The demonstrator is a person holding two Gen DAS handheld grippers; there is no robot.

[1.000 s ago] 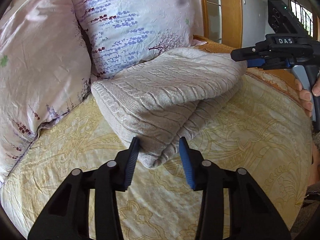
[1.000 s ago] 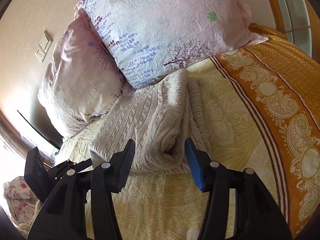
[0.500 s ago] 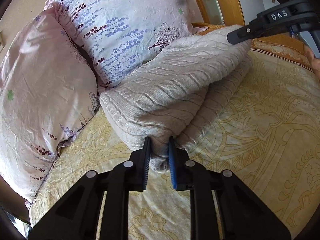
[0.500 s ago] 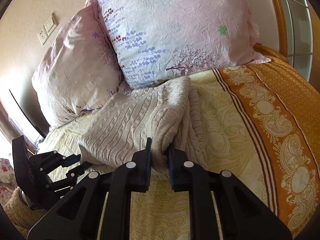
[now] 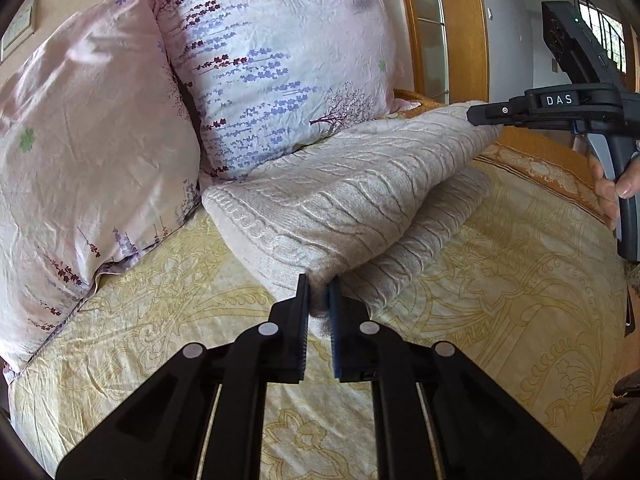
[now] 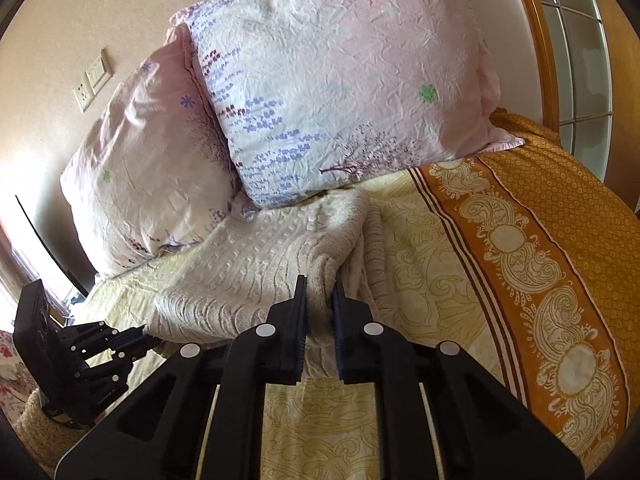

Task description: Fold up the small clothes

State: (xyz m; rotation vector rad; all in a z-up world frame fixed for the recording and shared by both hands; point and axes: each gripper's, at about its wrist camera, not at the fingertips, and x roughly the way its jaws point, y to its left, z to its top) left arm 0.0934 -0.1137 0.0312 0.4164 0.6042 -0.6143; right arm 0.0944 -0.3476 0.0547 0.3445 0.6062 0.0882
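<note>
My left tool (image 5: 319,286) is clamped on one corner of the cream cable-knit sweater (image 5: 340,196), its fingers pinched close with knit bunched between them. My right tool (image 6: 320,286) is clamped on the opposite corner of the same top layer. The sweater lies folded on the bed (image 5: 500,280), in front of the two floral pillows (image 5: 276,64), its long axis running from one tool to the other, roughly parallel to the pillows. The upper layer is raised off the lower one at both held corners, so the fold opens toward me. In the left wrist view my right tool sits at the sweater's far end, by the orange border of the bedspread (image 6: 560,240).
</note>
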